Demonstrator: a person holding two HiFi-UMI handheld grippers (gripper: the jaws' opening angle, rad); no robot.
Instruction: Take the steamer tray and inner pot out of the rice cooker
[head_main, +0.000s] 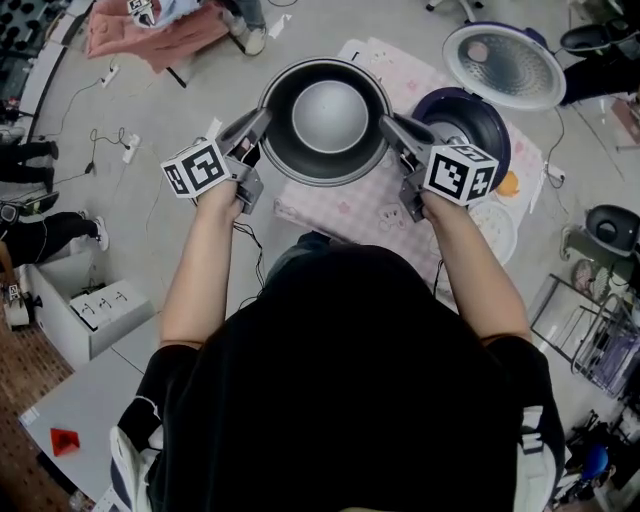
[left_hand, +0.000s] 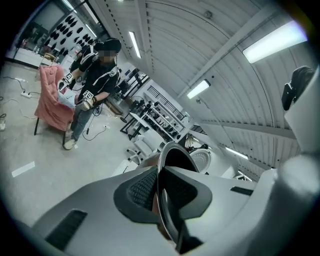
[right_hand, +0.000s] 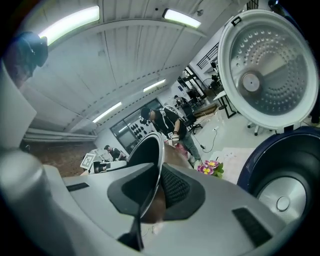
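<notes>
Inner pot (head_main: 325, 120), dark round metal with a pale bottom, is pinched by its thin rim on opposite sides: left tongs (head_main: 260, 122) on the left edge, right tongs (head_main: 388, 124) on the right. It hangs level, out of the dark blue rice cooker (head_main: 492, 128) just to its right, whose lid is open. Pink checked cloth on the desk (head_main: 350, 205) lies bare below. The desk's left edge sits under the left tongs, so I'd set down centre.
</notes>
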